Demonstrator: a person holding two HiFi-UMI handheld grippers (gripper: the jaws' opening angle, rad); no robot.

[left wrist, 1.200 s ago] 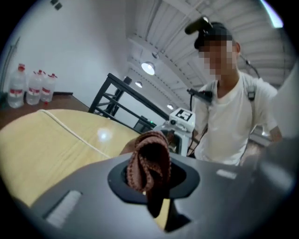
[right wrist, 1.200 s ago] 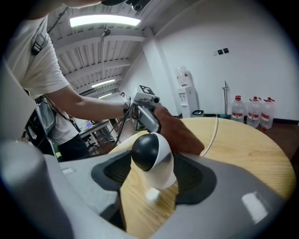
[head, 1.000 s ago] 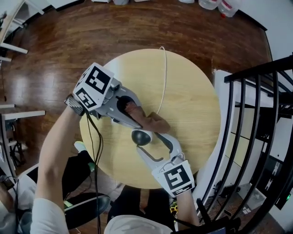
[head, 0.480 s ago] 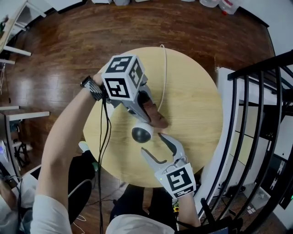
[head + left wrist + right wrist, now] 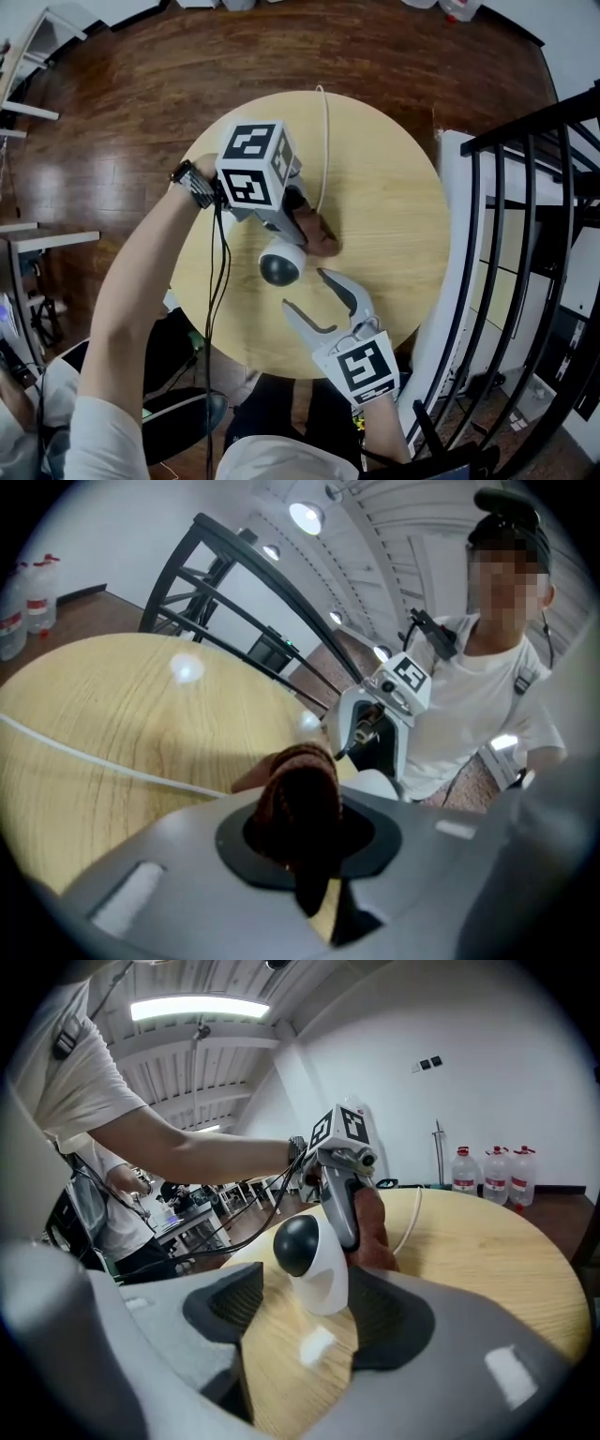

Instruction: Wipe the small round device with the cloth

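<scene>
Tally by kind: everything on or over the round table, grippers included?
Small round device: 1
Brown cloth: 1
White cable: 1
Grippers: 2, left gripper and right gripper
Total: 5

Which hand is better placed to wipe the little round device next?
Left. The left claw is shut on the cloth, right beside the device. The right claw is open and empty, its tips just short of the device.

No legible text, brand or number. The only signs are coded black-and-white square markers, borne by the left gripper and the right gripper.
</scene>
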